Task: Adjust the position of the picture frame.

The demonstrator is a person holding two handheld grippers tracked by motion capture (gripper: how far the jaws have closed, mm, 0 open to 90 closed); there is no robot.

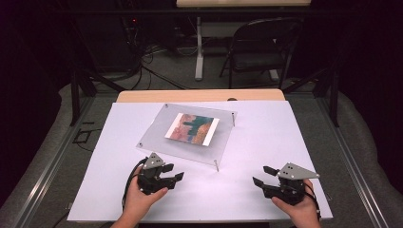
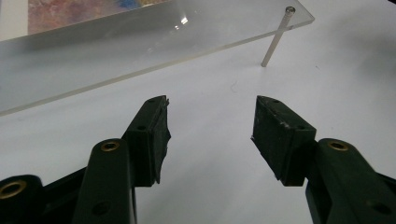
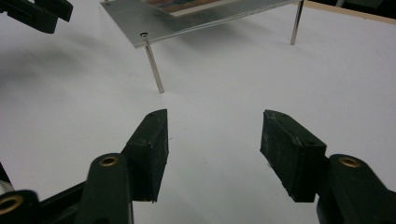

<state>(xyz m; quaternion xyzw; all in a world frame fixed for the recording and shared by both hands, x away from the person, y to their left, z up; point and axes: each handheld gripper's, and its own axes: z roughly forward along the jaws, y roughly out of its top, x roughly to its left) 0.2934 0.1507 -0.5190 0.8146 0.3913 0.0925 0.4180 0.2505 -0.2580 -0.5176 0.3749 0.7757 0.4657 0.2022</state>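
High view had the clear acrylic frame [image 1: 190,135] raised on its metal posts mid-table, ahead of both hands, its long side angled across the table. Closer was the left gripper [image 1: 173,172], just short of the near edge; the right gripper [image 1: 263,174] sat farther off. Both stood open, empty, touching nothing.

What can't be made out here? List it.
- Picture, high view: too small for detail; cut off by the top edge in both gripper views.
- Frame legs: far ones lie past the top edge, left gripper view.
- Chair: dim, legs partly behind the table.
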